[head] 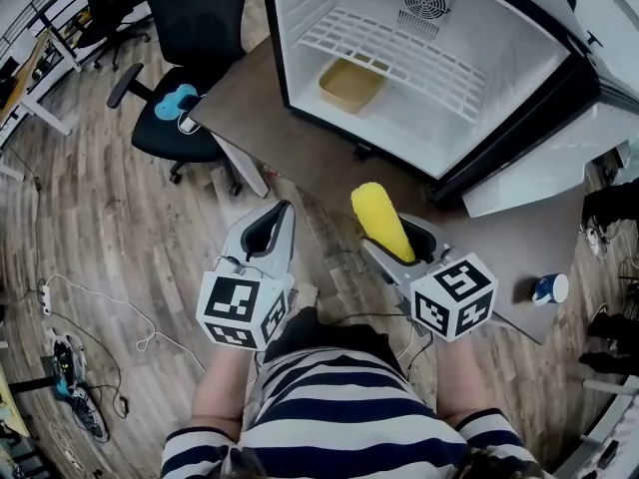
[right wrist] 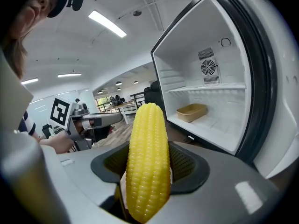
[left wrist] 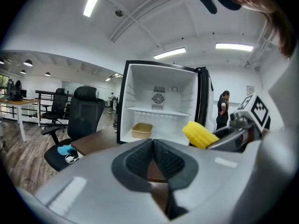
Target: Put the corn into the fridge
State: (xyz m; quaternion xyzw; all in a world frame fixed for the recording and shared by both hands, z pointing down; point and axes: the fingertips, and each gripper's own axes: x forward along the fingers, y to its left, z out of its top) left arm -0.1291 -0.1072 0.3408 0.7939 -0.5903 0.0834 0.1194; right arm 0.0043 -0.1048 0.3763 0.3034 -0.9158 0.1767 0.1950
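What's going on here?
A person holds a tool in each hand. The right tool is shut on a yellow corn cob and holds it in front of the open fridge, which stands on a brown table. The left tool is shut and empty. The corn is not yet inside; a tan tray sits on the fridge floor.

The left gripper (left wrist: 153,148) is pointing its jaws, pressed together with nothing between them, at the open fridge (left wrist: 140,90) at twelve o'clock. A tan tray (left wrist: 142,130) is sitting on the fridge floor. At three o'clock the corn (left wrist: 200,135) is sticking out of the right gripper (left wrist: 236,133), and at nine a black chair (left wrist: 84,115) is standing.
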